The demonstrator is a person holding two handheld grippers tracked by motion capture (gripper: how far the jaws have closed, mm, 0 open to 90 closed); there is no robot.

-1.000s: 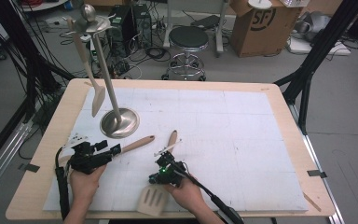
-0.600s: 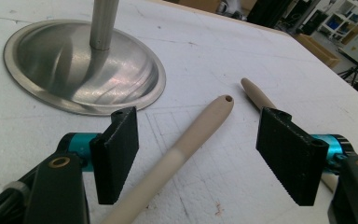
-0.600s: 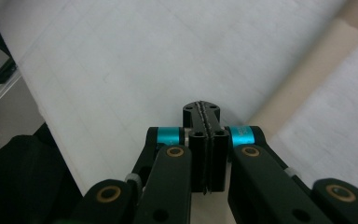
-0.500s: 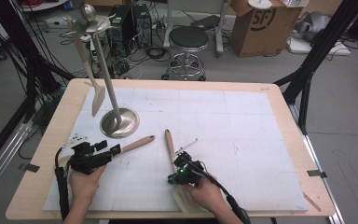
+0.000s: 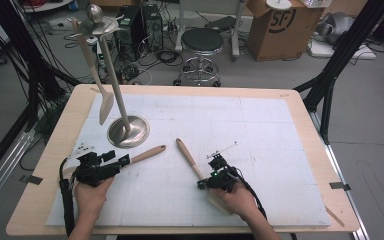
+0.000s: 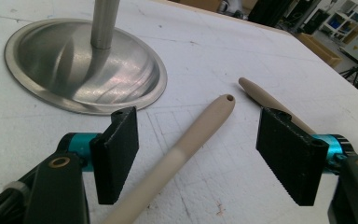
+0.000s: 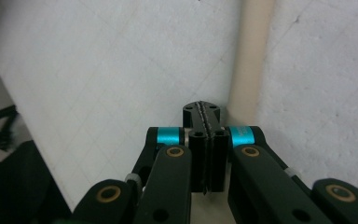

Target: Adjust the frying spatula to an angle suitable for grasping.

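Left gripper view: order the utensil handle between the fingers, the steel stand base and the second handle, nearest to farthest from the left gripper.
1. Utensil handle, between the open fingers.
2. Steel stand base, ahead on the left.
3. Second handle, ahead on the right, much like the base.

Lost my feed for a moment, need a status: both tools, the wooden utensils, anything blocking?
Left tool open, straddling one utensil handle. Right tool shut beside second utensil; grip on it unclear. Stand base close by left tool.

Beyond your wooden surface (image 5: 300, 107) with its white gridded sheet (image 5: 260, 130), you've got grey floor (image 5: 370, 115), a black round stool (image 5: 201, 41) on a chrome base, a cardboard box (image 5: 275, 27) to its right, tangled cables (image 5: 145, 55), and black frame legs (image 5: 337, 60) on both sides.
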